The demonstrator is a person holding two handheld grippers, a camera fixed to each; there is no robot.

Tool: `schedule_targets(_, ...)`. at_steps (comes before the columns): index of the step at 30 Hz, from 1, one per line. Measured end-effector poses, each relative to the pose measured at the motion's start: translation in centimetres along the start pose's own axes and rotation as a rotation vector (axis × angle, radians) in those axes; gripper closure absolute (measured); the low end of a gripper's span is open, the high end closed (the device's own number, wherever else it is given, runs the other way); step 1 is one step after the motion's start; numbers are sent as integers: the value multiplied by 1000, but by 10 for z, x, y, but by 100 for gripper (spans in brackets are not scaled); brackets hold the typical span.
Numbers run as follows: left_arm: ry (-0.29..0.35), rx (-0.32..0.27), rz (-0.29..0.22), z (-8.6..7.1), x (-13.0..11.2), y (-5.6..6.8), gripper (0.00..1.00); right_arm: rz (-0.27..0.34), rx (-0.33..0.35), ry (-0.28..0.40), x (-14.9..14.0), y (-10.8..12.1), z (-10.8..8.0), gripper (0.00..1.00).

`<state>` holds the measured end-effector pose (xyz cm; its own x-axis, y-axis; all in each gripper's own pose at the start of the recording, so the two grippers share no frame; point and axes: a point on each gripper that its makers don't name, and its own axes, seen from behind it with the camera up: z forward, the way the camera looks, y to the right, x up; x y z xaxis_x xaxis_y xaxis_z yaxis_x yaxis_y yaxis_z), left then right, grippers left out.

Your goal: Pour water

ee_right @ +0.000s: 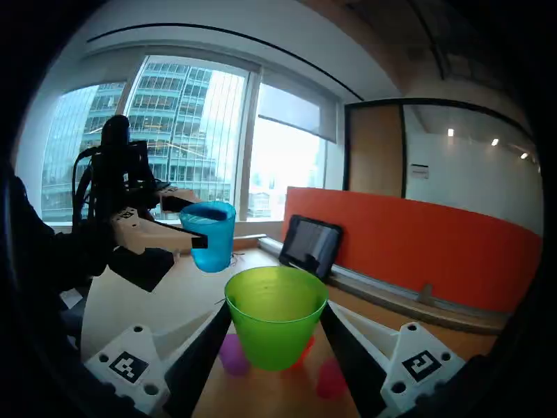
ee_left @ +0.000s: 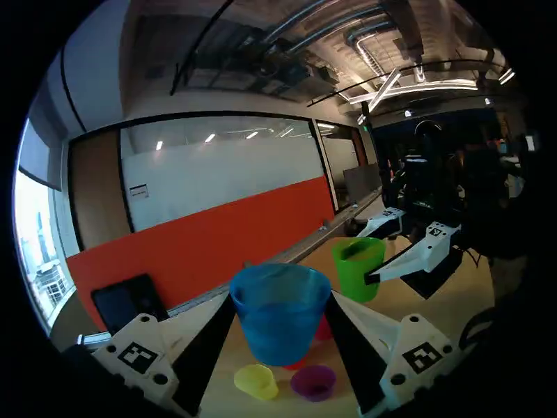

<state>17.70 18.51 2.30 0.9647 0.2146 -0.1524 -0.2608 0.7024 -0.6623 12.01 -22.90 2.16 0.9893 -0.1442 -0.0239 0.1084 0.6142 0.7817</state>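
In the left gripper view my left gripper [ee_left: 280, 327] is shut on a translucent blue cup [ee_left: 280, 320], held upright above the wooden table [ee_left: 445, 306]. Farther right, the right gripper [ee_left: 379, 268] holds a green cup [ee_left: 357, 267]. In the right gripper view my right gripper [ee_right: 276, 327] is shut on that green cup [ee_right: 276, 322], upright, its inside looking bare. To the upper left, the left gripper [ee_right: 198, 242] carries the blue cup [ee_right: 210, 235], held by a dark-sleeved arm. Whether the blue cup holds water I cannot tell.
On the table below lie a small yellow cup [ee_left: 256, 381], a purple cup [ee_left: 313, 382] and something red [ee_left: 322, 329] behind the blue cup. A dark tablet [ee_right: 310, 245] leans against the orange partition [ee_right: 445, 244]. Large windows [ee_right: 174, 139] stand behind.
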Motion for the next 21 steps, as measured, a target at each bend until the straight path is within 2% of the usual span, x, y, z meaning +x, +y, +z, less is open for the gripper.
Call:
schedule_targets(10,7,33,123,5,22,-7,14,-4,38,-6,-5,-17,7,9)
schedule_targets(21,11,82,281,7,43,-19,14,0,71,-7,-9,-32,14,9)
